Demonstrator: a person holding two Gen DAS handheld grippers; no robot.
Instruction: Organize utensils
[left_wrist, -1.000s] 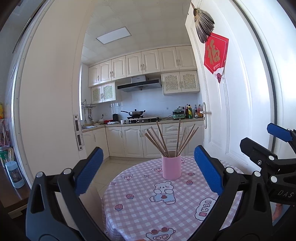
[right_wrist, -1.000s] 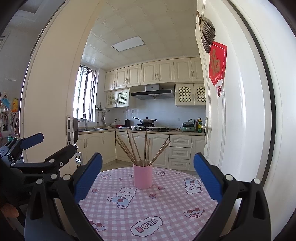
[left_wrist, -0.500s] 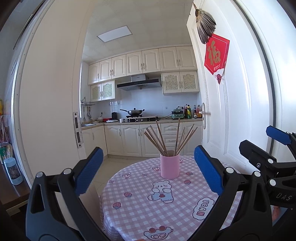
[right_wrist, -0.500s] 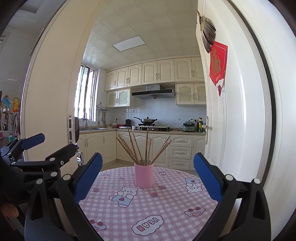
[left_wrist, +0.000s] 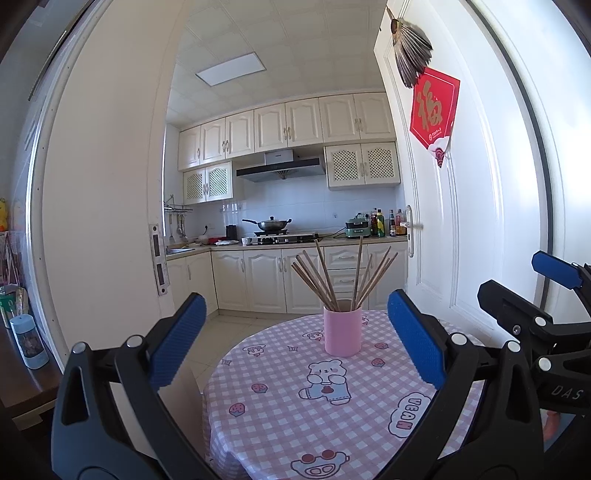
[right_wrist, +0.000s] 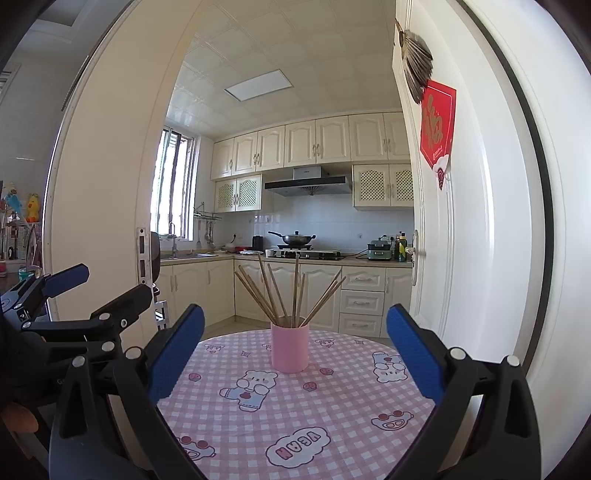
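Note:
A pink cup (left_wrist: 342, 331) stands upright on a round table with a pink checked cloth (left_wrist: 280, 413). Several wooden chopsticks (left_wrist: 325, 275) stand fanned out in it. My left gripper (left_wrist: 295, 343) is open and empty, held back from the cup at the table's near side. The cup (right_wrist: 289, 347) and chopsticks (right_wrist: 291, 291) also show in the right wrist view. My right gripper (right_wrist: 295, 350) is open and empty, also short of the cup. The right gripper shows at the right edge of the left wrist view (left_wrist: 535, 295); the left gripper shows at the left of the right wrist view (right_wrist: 74, 295).
A white door (left_wrist: 461, 221) stands open right of the table. A white wall and door frame (left_wrist: 110, 221) lie to the left. A kitchen with cabinets and a stove (left_wrist: 280, 236) is behind. A dark side table with a small bottle (left_wrist: 29, 343) is at far left.
Both grippers drifted slightly; in the left wrist view the table and cup shifted right, in the right wrist view the cup sits a little lower and nearer. Jaws stayed open.

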